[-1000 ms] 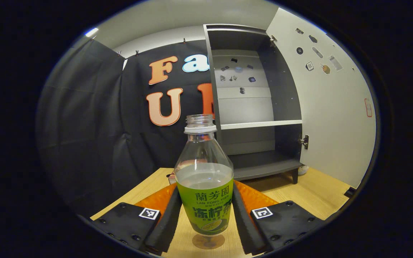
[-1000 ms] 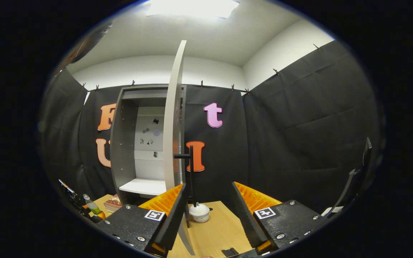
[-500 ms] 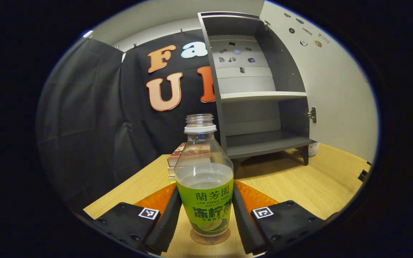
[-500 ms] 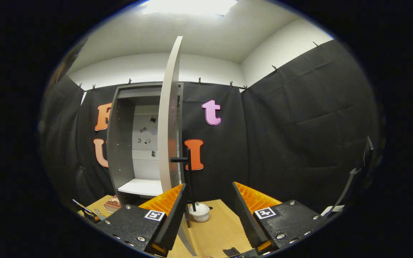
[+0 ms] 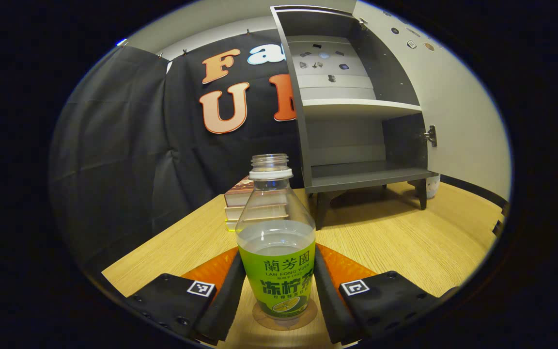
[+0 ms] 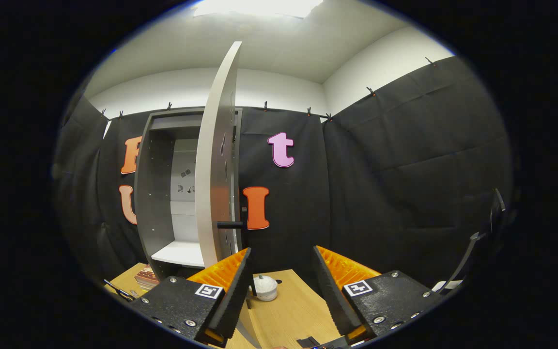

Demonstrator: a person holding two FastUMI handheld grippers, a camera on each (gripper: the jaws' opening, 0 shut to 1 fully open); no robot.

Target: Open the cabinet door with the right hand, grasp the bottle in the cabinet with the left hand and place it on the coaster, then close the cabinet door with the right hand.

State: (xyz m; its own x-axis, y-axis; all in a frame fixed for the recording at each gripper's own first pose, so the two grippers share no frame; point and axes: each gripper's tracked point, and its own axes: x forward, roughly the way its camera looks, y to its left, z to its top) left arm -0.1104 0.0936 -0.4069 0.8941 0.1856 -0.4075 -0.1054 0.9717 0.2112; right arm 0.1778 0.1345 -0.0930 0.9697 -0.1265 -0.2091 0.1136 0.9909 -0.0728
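Note:
A clear bottle (image 5: pixel 277 252) with a green label and no cap stands upright between the fingers of my left gripper (image 5: pixel 279 300), which is shut on it. Its base sits on or just above a round brown coaster (image 5: pixel 285 324) on the wooden table (image 5: pixel 405 242). The grey cabinet (image 5: pixel 356 169) stands open behind, shelves bare, its white door (image 5: pixel 458 111) swung out to the right. In the right gripper view the door (image 6: pixel 216 169) appears nearly edge-on, its black handle (image 6: pixel 230 225) just above my left finger. My right gripper (image 6: pixel 279 291) is open and holds nothing.
A stack of books (image 5: pixel 240 203) lies left of the cabinet, behind the bottle. A small white pot (image 6: pixel 265 288) sits on the table (image 6: pixel 288 310) beyond the right gripper. A thin black stand (image 6: pixel 477 252) rises at the far right.
The left gripper has come down and back with the bottle, whose base now meets the coaster. In the right gripper view the door and handle have shifted left.

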